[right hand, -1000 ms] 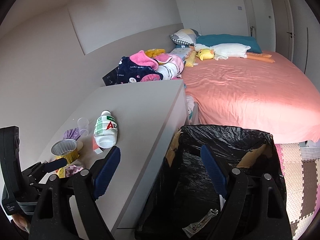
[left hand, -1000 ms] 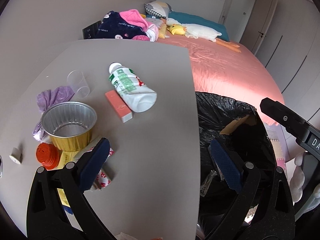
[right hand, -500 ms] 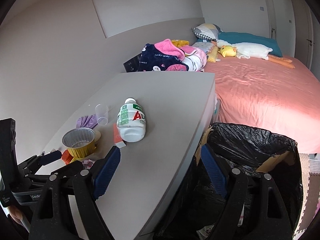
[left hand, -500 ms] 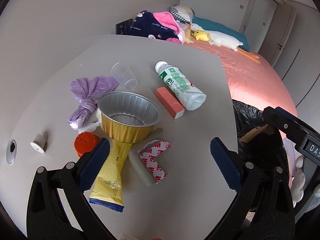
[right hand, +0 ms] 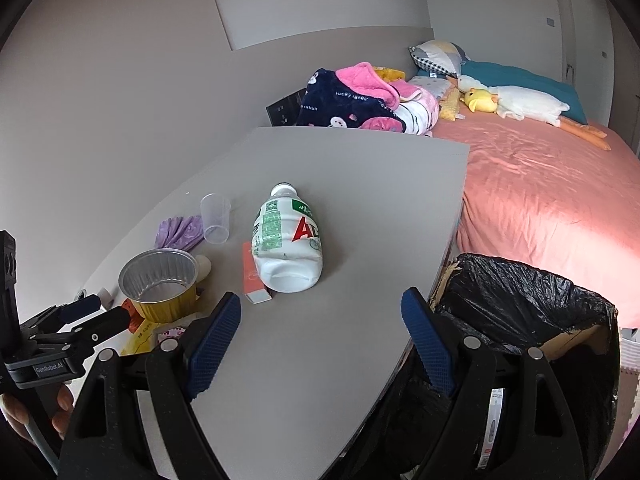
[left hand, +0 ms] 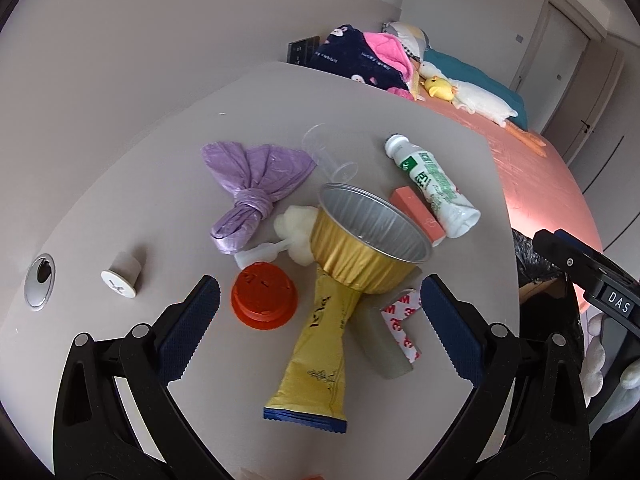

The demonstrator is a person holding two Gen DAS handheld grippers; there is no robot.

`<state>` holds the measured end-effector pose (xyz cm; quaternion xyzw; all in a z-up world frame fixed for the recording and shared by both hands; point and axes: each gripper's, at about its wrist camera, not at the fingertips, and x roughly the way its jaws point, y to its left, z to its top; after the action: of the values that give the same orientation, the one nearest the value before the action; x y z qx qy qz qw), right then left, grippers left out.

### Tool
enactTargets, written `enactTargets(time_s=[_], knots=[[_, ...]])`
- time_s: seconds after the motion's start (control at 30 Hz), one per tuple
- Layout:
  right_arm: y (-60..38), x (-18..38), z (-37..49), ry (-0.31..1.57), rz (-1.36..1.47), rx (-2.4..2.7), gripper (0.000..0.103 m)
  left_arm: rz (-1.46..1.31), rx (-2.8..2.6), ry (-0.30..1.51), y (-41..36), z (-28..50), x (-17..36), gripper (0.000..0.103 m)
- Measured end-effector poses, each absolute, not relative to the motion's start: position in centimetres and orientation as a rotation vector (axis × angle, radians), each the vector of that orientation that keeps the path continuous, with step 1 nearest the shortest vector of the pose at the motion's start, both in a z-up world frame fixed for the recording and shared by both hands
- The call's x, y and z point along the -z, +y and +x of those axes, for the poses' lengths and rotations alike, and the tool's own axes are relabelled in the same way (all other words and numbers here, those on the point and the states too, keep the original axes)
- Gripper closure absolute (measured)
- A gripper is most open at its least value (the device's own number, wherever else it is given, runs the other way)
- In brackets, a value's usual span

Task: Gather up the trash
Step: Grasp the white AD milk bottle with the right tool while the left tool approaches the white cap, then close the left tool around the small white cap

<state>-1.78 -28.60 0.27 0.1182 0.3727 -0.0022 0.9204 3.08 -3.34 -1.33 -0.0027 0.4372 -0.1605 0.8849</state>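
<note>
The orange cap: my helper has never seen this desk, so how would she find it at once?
On the grey desk, look in the trash cluster around the gold foil cup. The orange cap sits just left of the yellow wrapper, below the knotted purple bag. It is the only round, solid orange piece.

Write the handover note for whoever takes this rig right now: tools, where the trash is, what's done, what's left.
Left tool: open, empty, over the litter pile.
Right tool: open, empty, over the table's near edge beside the bin.
On the table: foil cup, yellow wrapper, red cap, purple bag, clear cup, plastic bottle, pink box.
Done: a few scraps already lie in the bin.
Left: every listed item to be picked up and dropped in.
</note>
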Motion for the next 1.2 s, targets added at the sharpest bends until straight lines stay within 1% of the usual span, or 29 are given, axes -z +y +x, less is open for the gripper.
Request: enactTargets(time_s=[0.23, 0.5, 0.83, 0.9, 0.97, 1.1, 1.2], knots=[[-27.6, 0.4, 0.7, 0.781, 0.203, -0.018, 0.02, -0.042, 0.262, 0.918, -0.1, 4.3, 1.8, 0.006], [-26.4, 1.8, 4.1, 0.838, 0.172, -0.05, 0.02, -0.048, 0.14, 0.92, 3.8, 5.9, 2.4, 0.006], [-25.9, 3.1, 8.7, 0.904, 0.196, -0.077, 0.02, -0.057, 0.043, 0.963, 6.8, 7.5, 4.2, 0.006], [-26.0, 3.3, 9.5, 0.912, 0.203, -0.07, 0.02, -0.06, 0.028, 0.968, 7.1, 7.8, 4.6, 0.012], [-26.0, 3.7, 10.3, 0.922, 0.206, -0.056, 0.023, -0.058, 0.014, 0.978, 7.4, 8.0, 5.0, 0.017], [-25.9, 4.6, 11.4, 0.953, 0.205, -0.041, 0.035, -0.055, -0.001, 1.003, 7.6, 8.5, 6.0, 0.033], [-26.0, 4.8, 11.5, 0.946, 0.204, -0.028, 0.036, -0.036, -0.012, 1.0, 7.5, 8.5, 6.2, 0.038]])
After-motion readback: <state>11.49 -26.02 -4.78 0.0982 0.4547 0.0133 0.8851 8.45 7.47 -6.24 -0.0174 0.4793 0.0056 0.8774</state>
